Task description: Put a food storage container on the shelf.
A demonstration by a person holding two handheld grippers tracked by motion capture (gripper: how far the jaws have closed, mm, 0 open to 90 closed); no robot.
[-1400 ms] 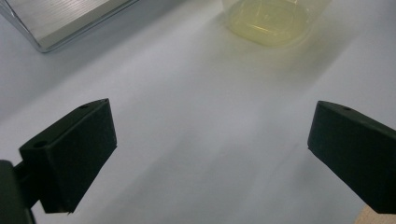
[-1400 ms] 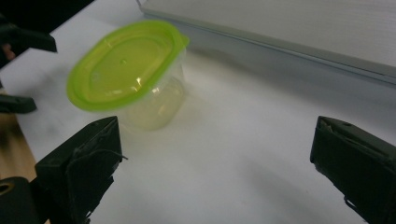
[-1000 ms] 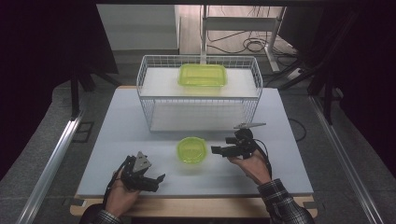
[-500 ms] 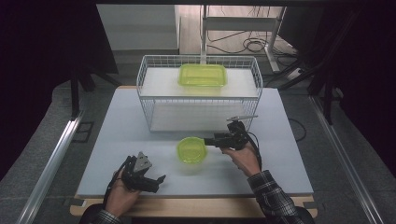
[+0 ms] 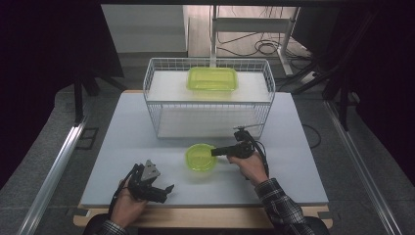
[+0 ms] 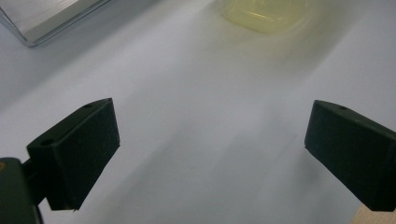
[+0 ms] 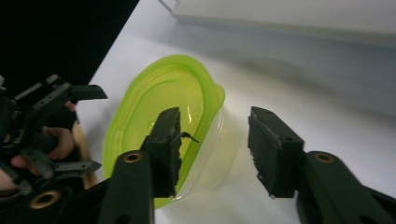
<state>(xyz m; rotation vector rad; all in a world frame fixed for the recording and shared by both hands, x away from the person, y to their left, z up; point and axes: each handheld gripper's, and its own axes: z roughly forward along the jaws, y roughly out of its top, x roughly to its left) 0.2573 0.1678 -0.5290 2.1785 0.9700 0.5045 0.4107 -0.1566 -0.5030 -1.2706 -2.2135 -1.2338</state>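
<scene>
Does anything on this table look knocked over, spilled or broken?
Nothing stands out. The small green bowl sits upright on the table, with the right gripper open around its rim. The green lidded container rests level in the wire basket. No spills.

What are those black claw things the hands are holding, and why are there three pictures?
A person holds a pinching tool in each hand. The high view looks down on the white table. There you see the left gripper, the right gripper, a small round green container and a wire basket with a green box inside. The other two pictures come from little cameras riding on each tool. The left gripper view shows its open jaws over bare table, holding nothing. The right gripper view shows open jaws straddling the container's rim, one jaw inside and one outside, not squeezing yet.
</scene>
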